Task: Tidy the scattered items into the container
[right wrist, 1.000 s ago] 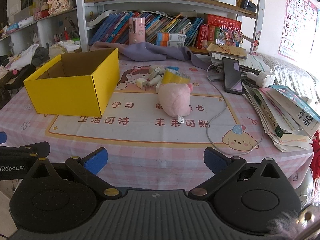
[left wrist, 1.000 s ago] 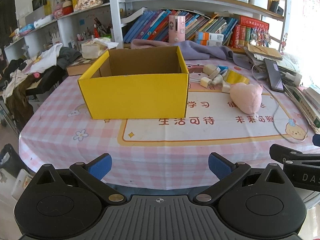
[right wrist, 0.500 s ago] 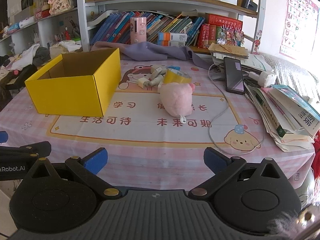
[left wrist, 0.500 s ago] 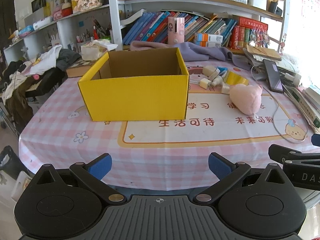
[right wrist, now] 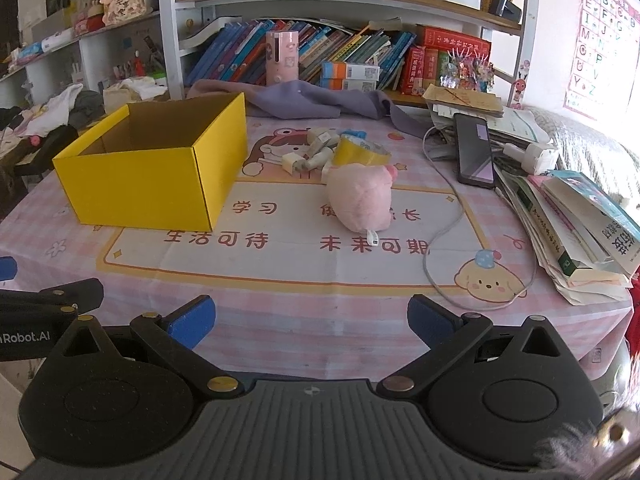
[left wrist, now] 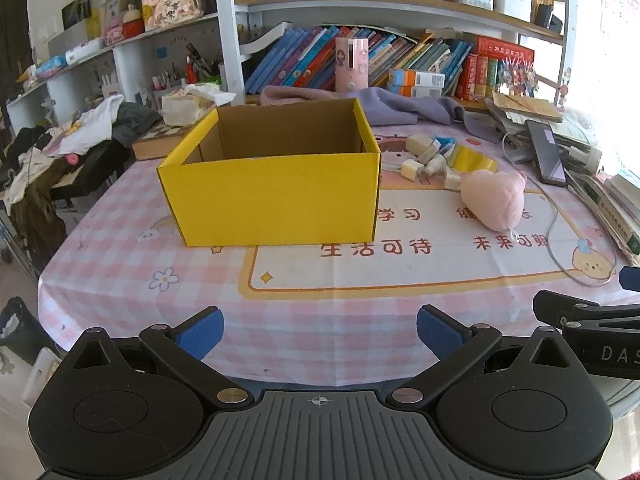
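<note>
**Nothing in the box yet, both tools waiting at the table's edge**

Here we are at the pink checked table (right wrist: 360, 332), and the yellow box (left wrist: 276, 196) stands open and, as far as its visible inside shows, empty; its floor is hidden behind the front wall, so I can't swear to it. By my reckoning the tidying has not started: every loose item is out on the cloth.

To the right of the box lies the pink plush toy (right wrist: 362, 196), soft and rounded, on its side with a small white tag trailing toward the near edge. Just behind the toy, also right of the box, sits a roll of yellow tape (right wrist: 360, 154), tilted, and beside it a huddle of small white plug-like pieces (right wrist: 310, 154), touching or nearly so. A white cable (right wrist: 448, 216) loops farther right of the toy, near a dark phone (right wrist: 474, 150); whether those count as clutter I can't say.

The left gripper (left wrist: 319, 330) hangs short of the box, jaws spread wide, nothing between them. The right gripper (right wrist: 310, 322) does likewise, released and empty, facing the toy from well back.

All the items are left to move, and the toy looks the easiest first grab.
</note>
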`<state>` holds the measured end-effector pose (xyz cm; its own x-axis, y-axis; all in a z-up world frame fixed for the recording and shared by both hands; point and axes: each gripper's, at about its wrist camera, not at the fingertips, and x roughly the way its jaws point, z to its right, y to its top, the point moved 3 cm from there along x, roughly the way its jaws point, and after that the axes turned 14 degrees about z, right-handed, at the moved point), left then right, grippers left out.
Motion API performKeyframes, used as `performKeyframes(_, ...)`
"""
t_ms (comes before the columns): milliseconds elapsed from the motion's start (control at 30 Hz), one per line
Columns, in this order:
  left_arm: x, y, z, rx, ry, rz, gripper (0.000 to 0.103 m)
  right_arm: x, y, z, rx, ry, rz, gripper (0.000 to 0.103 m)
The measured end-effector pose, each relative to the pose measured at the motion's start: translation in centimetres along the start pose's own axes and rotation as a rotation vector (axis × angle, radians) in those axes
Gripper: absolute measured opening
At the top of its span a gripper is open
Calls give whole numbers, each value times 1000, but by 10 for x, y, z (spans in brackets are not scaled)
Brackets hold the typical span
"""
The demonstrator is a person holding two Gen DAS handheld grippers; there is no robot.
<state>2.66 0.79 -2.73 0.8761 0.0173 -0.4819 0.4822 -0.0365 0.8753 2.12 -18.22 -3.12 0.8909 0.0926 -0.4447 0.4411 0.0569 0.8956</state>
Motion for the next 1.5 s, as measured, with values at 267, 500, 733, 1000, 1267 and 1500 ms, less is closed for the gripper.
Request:
performKeyframes(267, 3, -3, -4, -3, 12, -24, 103, 4, 1, -1, -6, 10, -18, 103)
performKeyframes(500, 6, -7, -3, -1, -6, -50, 103, 5, 0, -3, -21, 15, -34, 103)
performKeyframes(733, 7, -4, -3, 1, -16, -39, 103, 9, 4, -4, -19, 29, -37, 103)
performKeyframes(1000, 11, -3, -2, 0, -19, -40, 103, 9, 6, -2, -11, 38, -30, 103)
performKeyframes(1267, 11, -3, -5, 1, -13, -40, 103, 10, 8, -1, 1, 39, -29, 103)
performKeyframes(1500, 10, -3, -11, -3, -3, -41, 103, 10, 10, -8, -14, 42, -22, 103)
